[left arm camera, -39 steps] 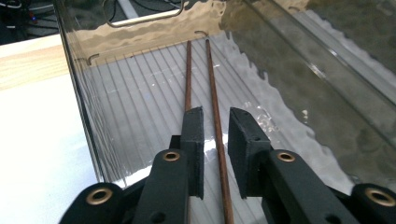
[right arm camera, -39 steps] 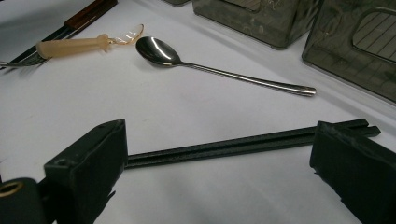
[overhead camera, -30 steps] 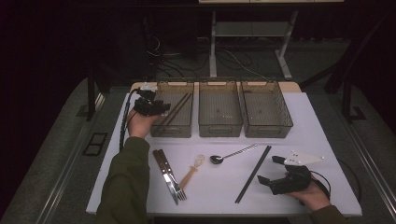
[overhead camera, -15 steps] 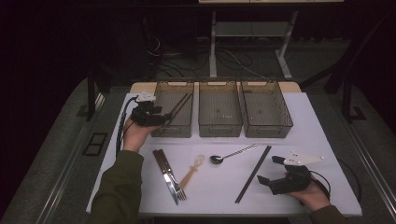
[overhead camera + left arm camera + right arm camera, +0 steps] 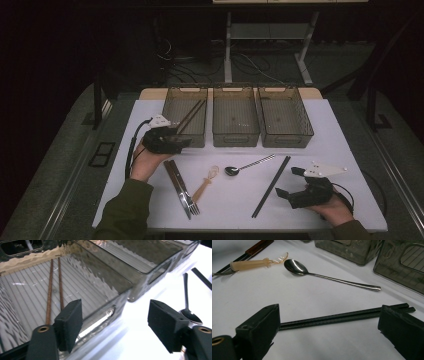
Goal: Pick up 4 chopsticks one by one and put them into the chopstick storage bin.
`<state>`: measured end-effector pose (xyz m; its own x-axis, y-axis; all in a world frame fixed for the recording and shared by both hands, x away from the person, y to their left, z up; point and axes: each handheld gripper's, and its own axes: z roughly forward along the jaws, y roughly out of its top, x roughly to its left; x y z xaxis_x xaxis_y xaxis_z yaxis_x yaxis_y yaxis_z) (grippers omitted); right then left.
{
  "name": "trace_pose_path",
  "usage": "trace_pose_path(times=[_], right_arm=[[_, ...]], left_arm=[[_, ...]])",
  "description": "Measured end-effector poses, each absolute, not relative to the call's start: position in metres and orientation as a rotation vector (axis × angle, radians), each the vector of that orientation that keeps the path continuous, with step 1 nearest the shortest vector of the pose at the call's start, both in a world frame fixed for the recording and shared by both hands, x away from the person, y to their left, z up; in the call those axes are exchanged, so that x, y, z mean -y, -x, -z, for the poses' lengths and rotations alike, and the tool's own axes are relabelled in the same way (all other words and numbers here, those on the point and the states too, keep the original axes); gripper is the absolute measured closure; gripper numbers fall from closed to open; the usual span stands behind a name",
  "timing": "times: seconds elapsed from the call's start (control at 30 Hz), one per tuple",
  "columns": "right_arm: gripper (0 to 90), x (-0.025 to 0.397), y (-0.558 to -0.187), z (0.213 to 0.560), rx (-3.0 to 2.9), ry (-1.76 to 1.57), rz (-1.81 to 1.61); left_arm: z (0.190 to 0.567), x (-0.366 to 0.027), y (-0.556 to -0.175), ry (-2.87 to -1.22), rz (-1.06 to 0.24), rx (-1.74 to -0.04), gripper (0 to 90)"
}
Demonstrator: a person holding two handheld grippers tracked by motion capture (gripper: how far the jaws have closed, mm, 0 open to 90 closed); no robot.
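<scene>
Left gripper [image 5: 176,142]: black body, grey three-cornered plate on top, black cable.
Right gripper [image 5: 288,186]: black, grey plate, black cable.
Jaws: square black pads, brass-ringed screw holes.
Sleeve [image 5: 122,210]: olive green.

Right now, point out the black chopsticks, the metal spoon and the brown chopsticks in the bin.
black chopsticks [image 5: 332,318], right gripper view, middle of the shafts between the open jaws.
metal spoon [image 5: 295,266], right gripper view, on its bowl.
brown chopsticks [image 5: 49,295], left gripper view, on the left stick's shaft, inside the bin.
</scene>
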<state>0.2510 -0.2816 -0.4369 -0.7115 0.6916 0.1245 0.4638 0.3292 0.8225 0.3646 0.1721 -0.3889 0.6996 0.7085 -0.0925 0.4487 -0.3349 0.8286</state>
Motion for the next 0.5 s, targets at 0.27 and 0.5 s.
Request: trace_pose_path(times=[0.27,0.5], right_arm=[[4.4,0.282,-0.251,0.437,-2.346,-1.044,-1.324],[4.4,0.282,-0.250,0.436,-2.347,-1.046,-1.325]], left_arm=[[0.400,-0.171,-0.341,-1.989,-0.368,-0.827,15.4],[0.405,-0.170,-0.322,-2.009,-0.361,-0.776,9.1]])
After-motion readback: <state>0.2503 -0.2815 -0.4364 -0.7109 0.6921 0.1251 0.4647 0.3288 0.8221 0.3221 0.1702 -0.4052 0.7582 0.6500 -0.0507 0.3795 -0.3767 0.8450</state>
